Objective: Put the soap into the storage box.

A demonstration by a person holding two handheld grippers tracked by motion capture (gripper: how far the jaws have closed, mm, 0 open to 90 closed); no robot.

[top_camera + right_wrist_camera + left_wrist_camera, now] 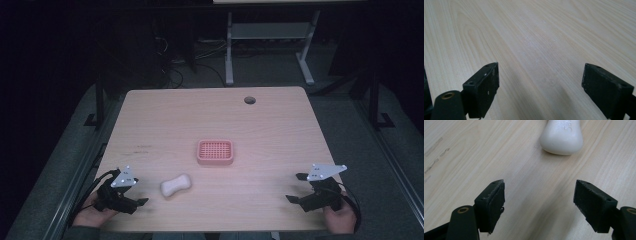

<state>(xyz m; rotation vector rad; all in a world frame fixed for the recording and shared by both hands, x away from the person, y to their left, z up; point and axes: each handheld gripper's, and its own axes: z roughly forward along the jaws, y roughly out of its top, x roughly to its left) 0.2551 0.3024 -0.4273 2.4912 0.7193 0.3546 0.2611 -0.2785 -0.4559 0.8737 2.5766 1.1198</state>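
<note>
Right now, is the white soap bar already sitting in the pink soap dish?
No, the white soap bar lies on the bare table, apart from the empty pink soap dish.

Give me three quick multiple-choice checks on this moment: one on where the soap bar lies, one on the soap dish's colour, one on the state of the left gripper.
1. Where does the soap bar lie?
A. inside the soap dish
B. on the table, between the left gripper and the soap dish
C. held in the right gripper

2. What colour is the soap dish?
A. pink
B. blue
C. black

3. How is the left gripper?
A. shut on the soap bar
B. shut on nothing
C. open, short of the soap bar

Key: 1 B, the high view shows the bar on bare wood of the table, apart from the dish. 2 A, the dish is pink with a gridded top. 3 C, the left gripper view shows both jaws spread wide with the bar ahead of them, untouched.
</note>
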